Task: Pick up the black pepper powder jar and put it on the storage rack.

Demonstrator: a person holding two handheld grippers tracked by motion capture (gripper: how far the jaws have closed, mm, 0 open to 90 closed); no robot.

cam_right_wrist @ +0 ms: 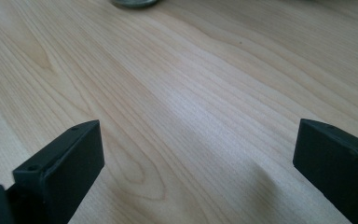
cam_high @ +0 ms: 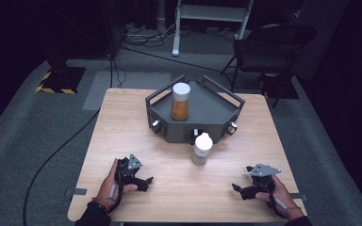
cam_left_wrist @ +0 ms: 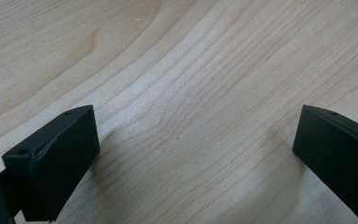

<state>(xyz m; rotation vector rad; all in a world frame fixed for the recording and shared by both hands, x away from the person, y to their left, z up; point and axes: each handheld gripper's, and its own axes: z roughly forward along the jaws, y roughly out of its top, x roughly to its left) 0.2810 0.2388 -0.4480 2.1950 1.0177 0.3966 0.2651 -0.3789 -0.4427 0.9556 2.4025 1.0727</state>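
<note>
The wooden counter (cam_high: 122,117) carries everything, and most of its near half is bare grain, with wide open room between the two hands and along the front edge. At its far middle stands a dark grey tray (cam_high: 207,106) with raised rails, set back from the far edge; an orange-filled jar (cam_high: 180,101) with a white lid stands upright inside it, toward its left side. Just in front of the tray, apart from its front wall, a small white bottle (cam_high: 201,149) stands upright on the counter, between the two tools and farther from the person. The left tool (cam_high: 143,181) rests low over the near left part of the counter, jaws spread wide, holding nothing. The right tool (cam_high: 238,189) sits near the front right, jaws likewise spread wide over bare wood, gripping nothing.
</note>
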